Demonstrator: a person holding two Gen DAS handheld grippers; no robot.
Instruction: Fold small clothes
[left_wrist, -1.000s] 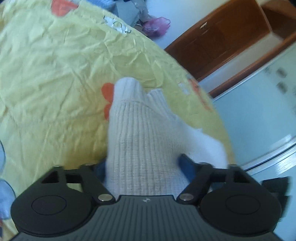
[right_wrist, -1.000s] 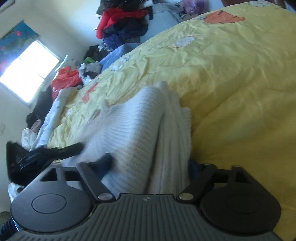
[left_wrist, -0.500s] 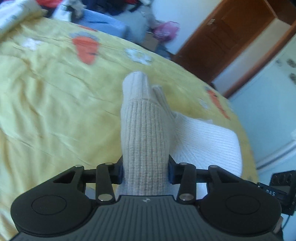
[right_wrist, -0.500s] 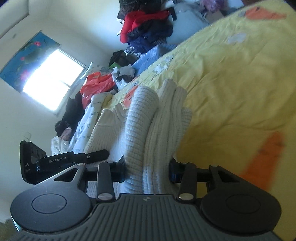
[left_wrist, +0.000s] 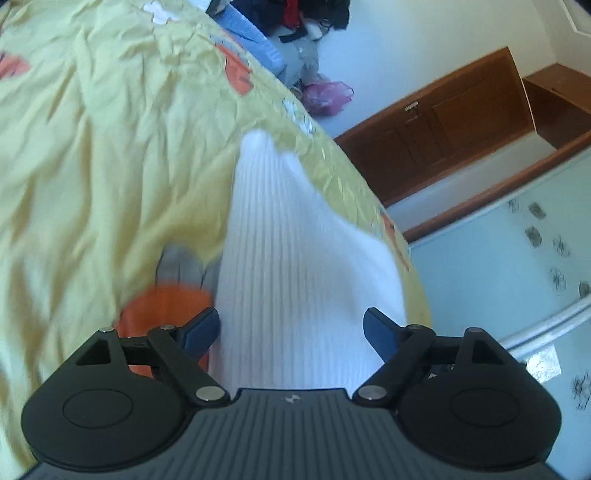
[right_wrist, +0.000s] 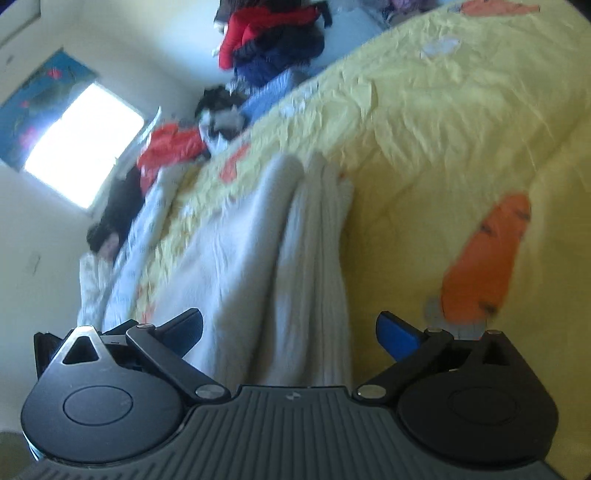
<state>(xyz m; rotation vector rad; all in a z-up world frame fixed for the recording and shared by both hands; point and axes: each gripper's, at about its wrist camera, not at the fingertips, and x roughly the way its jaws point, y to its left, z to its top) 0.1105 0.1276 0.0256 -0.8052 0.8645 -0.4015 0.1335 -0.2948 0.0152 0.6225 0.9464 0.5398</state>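
A white ribbed knit garment (left_wrist: 295, 240) lies folded into a long strip on the yellow bedspread (left_wrist: 92, 147). It runs away from my left gripper (left_wrist: 291, 328), whose jaws are opening. The cloth lies between the blue pads, and they no longer pinch it. In the right wrist view the same garment (right_wrist: 277, 240) shows as stacked folds on the bedspread (right_wrist: 443, 110). My right gripper (right_wrist: 291, 336) is also opening, its jaws wide, with a gap between the right pad and the cloth.
The bedspread carries orange carrot prints (right_wrist: 484, 258). A brown wooden door (left_wrist: 443, 129) and a pink bag (left_wrist: 327, 94) lie beyond the bed's far edge. A heap of red and dark clothes (right_wrist: 273, 40) and a bright window (right_wrist: 81, 144) stand past the bed.
Half a second ago both grippers pinched the garment's folds. Now both pairs of jaws stand spread apart and the cloth rests on the bed. Both views have swung sideways.
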